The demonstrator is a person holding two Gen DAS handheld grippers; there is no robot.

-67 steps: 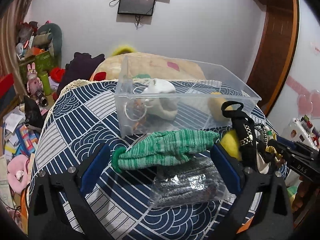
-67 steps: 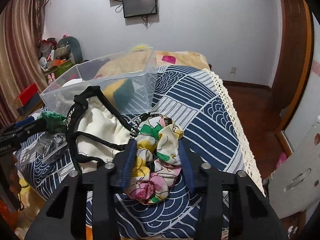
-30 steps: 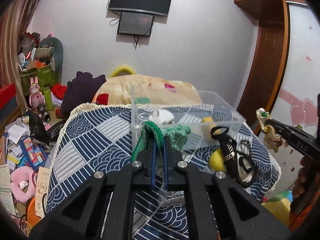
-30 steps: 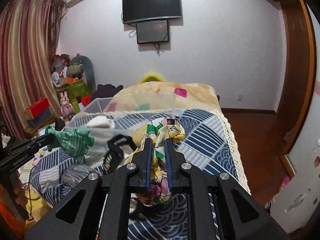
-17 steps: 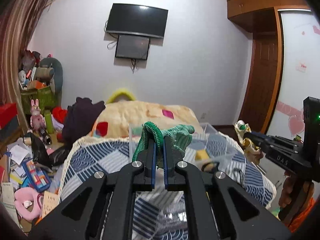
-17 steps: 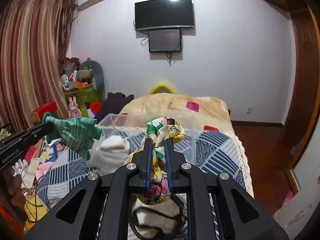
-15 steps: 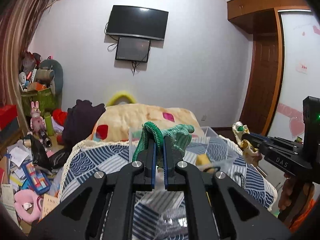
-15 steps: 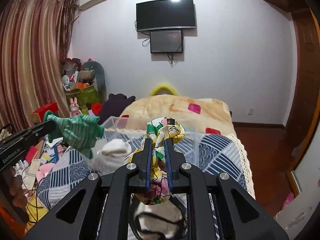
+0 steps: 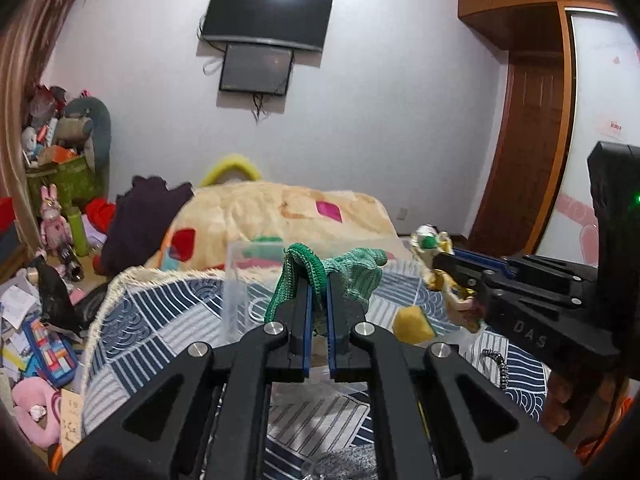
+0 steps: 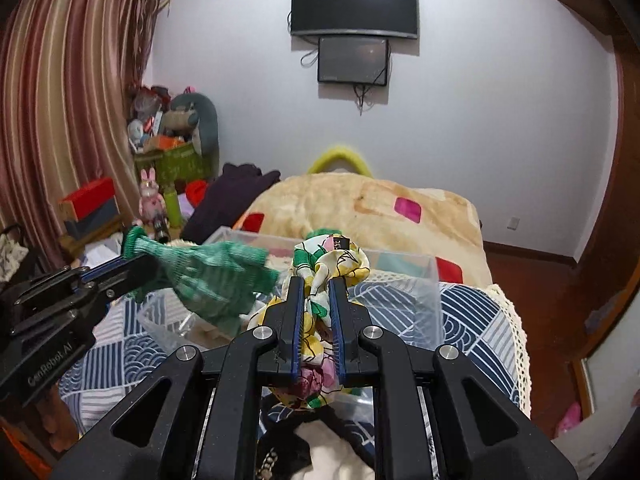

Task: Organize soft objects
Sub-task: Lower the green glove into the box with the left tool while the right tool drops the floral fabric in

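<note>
My left gripper (image 9: 317, 280) is shut on a green knitted glove (image 9: 352, 272) and holds it in the air above the clear plastic box (image 9: 236, 280). The glove also shows in the right wrist view (image 10: 212, 276), hanging over the box (image 10: 400, 264). My right gripper (image 10: 316, 284) is shut on a floral fabric scrunchie (image 10: 328, 260), held above the box's near side. From the left wrist view the scrunchie (image 9: 428, 244) and right gripper (image 9: 440, 264) are at the right. A yellow soft item (image 9: 412, 324) lies in the box.
The box sits on a blue and white patterned cover (image 9: 152, 320). A white bag with black straps (image 10: 332, 452) lies under my right gripper. A grey packet (image 9: 340, 468) lies near the front edge. A beige blanket (image 10: 360, 208) lies behind. Clutter fills the floor at left (image 9: 36, 344).
Both grippers closed on their items on the cover, lifted them and carried them up over the box. In the last half second both have edged further forward over it.
</note>
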